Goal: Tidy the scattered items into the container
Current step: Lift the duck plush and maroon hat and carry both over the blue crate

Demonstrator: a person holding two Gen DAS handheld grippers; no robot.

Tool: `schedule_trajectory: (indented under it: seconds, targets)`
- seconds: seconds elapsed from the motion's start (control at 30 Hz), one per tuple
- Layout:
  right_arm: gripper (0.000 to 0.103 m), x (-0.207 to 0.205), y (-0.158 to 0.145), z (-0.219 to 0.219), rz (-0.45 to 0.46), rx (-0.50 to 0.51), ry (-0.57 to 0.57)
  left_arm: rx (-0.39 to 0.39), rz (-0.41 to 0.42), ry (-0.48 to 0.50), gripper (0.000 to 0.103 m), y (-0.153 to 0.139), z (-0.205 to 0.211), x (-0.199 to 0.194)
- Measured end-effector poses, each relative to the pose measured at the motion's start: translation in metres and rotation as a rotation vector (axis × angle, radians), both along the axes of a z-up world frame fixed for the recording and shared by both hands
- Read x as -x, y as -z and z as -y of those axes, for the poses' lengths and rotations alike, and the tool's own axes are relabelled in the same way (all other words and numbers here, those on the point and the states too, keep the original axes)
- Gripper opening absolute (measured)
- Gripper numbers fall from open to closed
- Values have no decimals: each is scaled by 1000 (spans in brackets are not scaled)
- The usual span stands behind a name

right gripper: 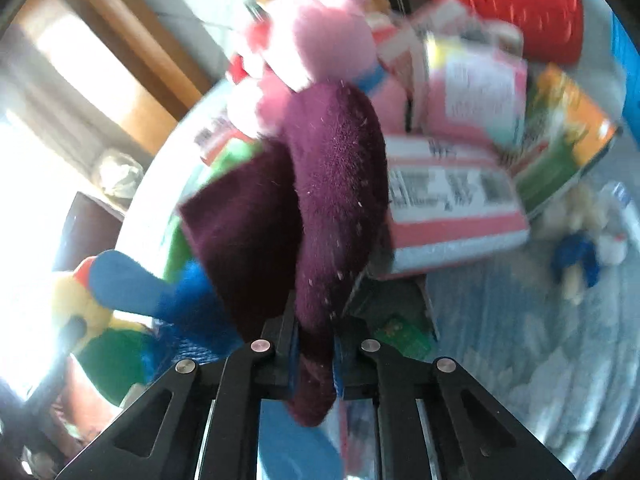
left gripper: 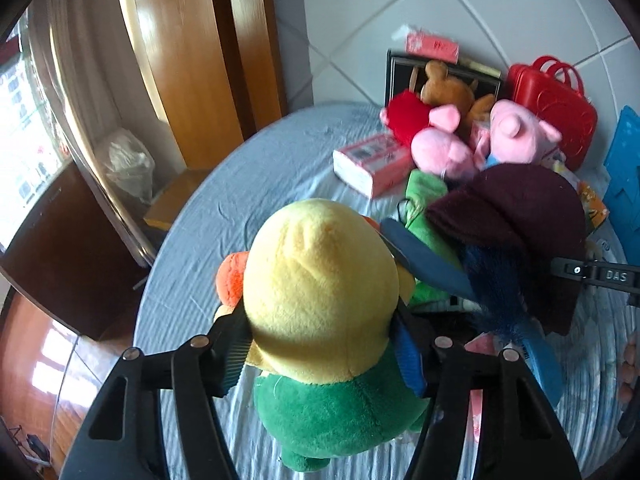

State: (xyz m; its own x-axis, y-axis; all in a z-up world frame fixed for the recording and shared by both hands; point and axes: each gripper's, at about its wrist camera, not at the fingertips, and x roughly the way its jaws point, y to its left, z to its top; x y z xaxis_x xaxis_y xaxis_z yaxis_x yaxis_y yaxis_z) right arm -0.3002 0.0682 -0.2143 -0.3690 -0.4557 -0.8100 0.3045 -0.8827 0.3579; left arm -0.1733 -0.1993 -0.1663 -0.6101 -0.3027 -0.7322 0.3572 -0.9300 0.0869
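My left gripper (left gripper: 320, 344) is shut on a plush toy with a yellow head and green body (left gripper: 320, 280), held above the pale blue bed sheet (left gripper: 240, 200). My right gripper (right gripper: 316, 352) is shut on a fold of a dark maroon plush with blue limbs (right gripper: 336, 184). That plush also hangs just right of the yellow one in the left wrist view (left gripper: 516, 220). At the far side of the bed stands a black open box (left gripper: 400, 76) with a brown bear (left gripper: 444, 88) in it. Two pink pig plushes (left gripper: 520, 132) lean against its front.
A red plastic case (left gripper: 556, 108) stands right of the black box. Pink cartons (right gripper: 452, 200), an orange and green packet (right gripper: 560, 152) and a small white and blue plush (right gripper: 576, 248) lie on the sheet. The bed's edge curves along the left, with wooden panels (left gripper: 192, 60) beyond it.
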Motion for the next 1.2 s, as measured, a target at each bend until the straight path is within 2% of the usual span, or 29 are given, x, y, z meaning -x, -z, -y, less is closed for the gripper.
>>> schedule_trajectory:
  seconds: [0.17,0.37,0.6,0.77,1.03,1.2]
  targets:
    - [12,-21,-41,-13,-108,18,-27,45,-96,5,60,-28,-14,-5]
    - [12,-43,-88,-19,-225,78,-26,109,-240,6,60,-77,-32,-20]
    - [12,-66,-141,-45,-339,140,-4,119,-362,55,60,-119,-58,-40]
    - [12,-86,-171,-60,-407,159,18,109,-390,123,60,-135,-80,-43]
    - [12,-106,-185,-79,-429,155,80,61,-369,239,60,-130,-110,-39]
    - [12,-123,-191,-93,-434,100,150,9,-355,329,60,-123,-133,-33]
